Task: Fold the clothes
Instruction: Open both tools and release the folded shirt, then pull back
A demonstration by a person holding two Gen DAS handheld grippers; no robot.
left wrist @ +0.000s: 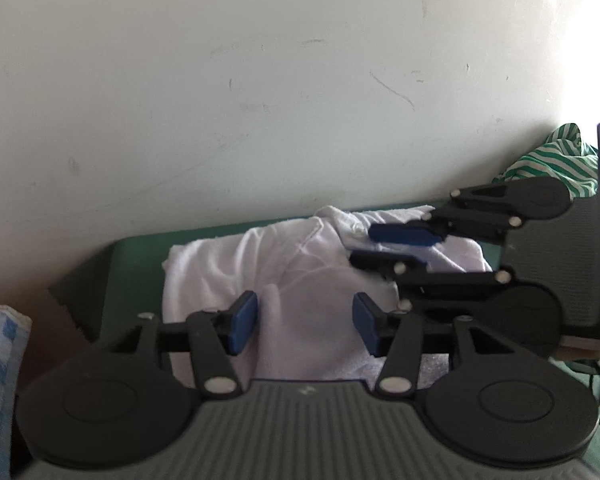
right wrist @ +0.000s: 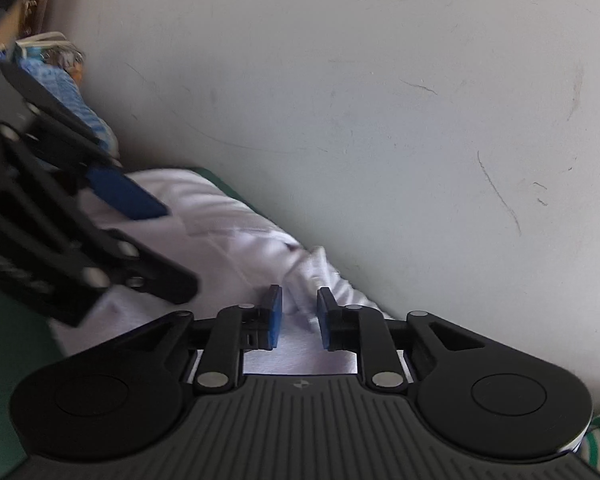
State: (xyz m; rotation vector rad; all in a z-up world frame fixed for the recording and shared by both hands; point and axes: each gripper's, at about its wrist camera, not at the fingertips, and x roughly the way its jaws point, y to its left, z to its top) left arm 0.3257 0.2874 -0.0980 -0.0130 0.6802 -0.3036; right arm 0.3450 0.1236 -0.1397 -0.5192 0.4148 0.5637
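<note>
Lying partly folded on the green mat, the white garment seems to need more folds; left gripper and right gripper gape empty above it.

One white garment, two grippers

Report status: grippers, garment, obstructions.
Left gripper open over white garment. Right gripper open, low over the same cloth. Garment crumpled on green mat. Nothing in the way.
</note>
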